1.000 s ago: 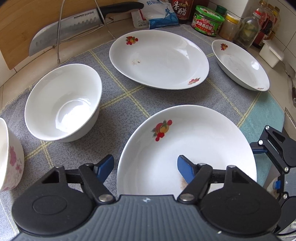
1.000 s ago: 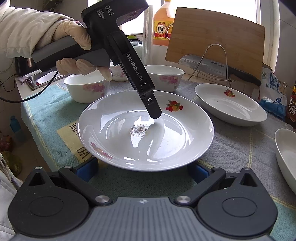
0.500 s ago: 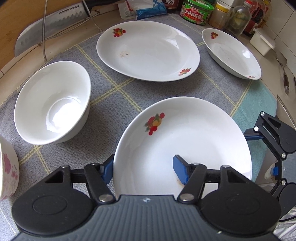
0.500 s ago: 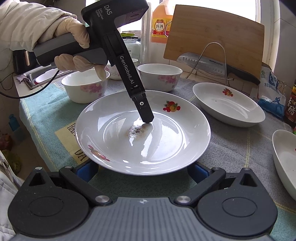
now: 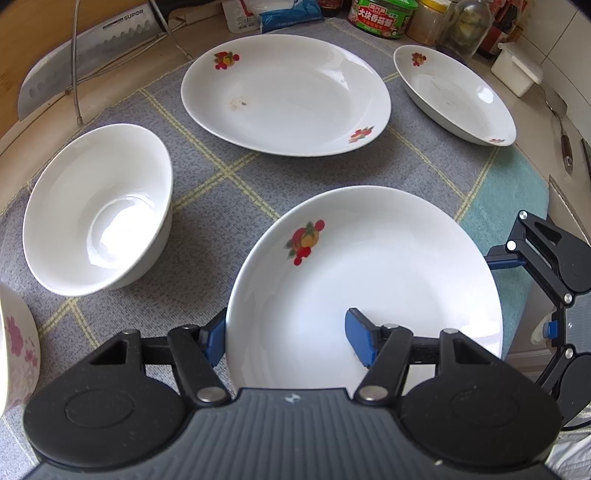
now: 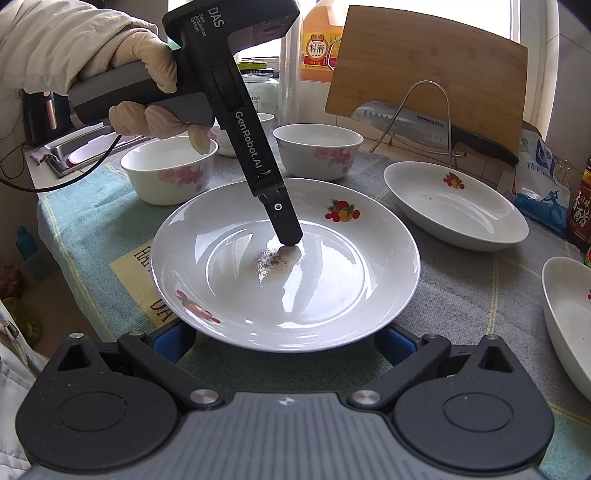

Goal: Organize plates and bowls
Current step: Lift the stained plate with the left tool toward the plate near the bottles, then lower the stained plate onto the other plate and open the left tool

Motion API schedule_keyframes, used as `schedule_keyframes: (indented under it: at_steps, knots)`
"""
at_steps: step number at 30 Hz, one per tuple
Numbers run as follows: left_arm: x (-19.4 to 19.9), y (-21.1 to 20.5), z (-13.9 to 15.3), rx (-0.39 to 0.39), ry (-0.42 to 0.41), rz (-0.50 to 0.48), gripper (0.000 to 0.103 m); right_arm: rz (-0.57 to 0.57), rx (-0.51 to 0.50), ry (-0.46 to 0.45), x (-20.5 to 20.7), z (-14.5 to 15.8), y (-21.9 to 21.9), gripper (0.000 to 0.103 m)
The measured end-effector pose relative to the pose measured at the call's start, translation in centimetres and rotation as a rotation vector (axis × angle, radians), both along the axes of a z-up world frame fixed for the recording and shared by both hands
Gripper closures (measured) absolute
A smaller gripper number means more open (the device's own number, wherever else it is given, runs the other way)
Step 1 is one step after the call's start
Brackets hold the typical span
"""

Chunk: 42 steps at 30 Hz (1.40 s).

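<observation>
The near plate (image 5: 369, 280) straddles the left tongs (image 5: 288, 338): one finger inside the plate, the other outside its rim. A bowl (image 5: 96, 206) sits left of these tongs. A second plate (image 5: 284, 96) lies ahead, a third plate (image 5: 454, 94) ahead-right. The right tongs (image 6: 284, 341) sit at the near plate's opposite edge, fingers beneath its rim. All rest on the tabletop (image 5: 207, 184).

Bright window (image 6: 515, 18) behind tiled counter (image 5: 532, 107)

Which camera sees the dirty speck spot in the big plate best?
The right wrist view: the dark speckled stain sits mid-frame in the plate, under the left tongs' finger. The left wrist view shows the same plate, but that finger mostly hides the stain.
</observation>
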<state>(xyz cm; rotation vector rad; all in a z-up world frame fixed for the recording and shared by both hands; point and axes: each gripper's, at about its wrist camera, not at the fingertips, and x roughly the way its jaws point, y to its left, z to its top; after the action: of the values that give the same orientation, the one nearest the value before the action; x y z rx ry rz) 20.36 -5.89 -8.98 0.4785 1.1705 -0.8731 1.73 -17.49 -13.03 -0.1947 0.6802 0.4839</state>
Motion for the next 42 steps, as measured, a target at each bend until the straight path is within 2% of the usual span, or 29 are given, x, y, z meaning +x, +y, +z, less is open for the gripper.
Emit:
schedule_keyframes:
  at_steps: [11,20,31,42]
  knots:
    - [-0.6,-1.0,1.3,-0.017,-0.013,0.004,0.039,0.016,0.002,0.005,-0.2,1.3,-1.7,0.000]
    - [-0.8,-3.9,3.3,-0.042,-0.038,0.008,0.039,0.018,-0.016,-0.012,0.0,3.0,-4.9,0.000]
    - [-0.6,-10.3,5.3,-0.072,-0.075,-0.031,0.039,-0.021,-0.029,-0.035,0.4,4.6,-11.1,0.000]
    - [0.7,-17.6,5.0,-0.082,-0.078,-0.113,0.039,-0.111,-0.041,-0.037,0.3,4.8,-16.9,0.000]
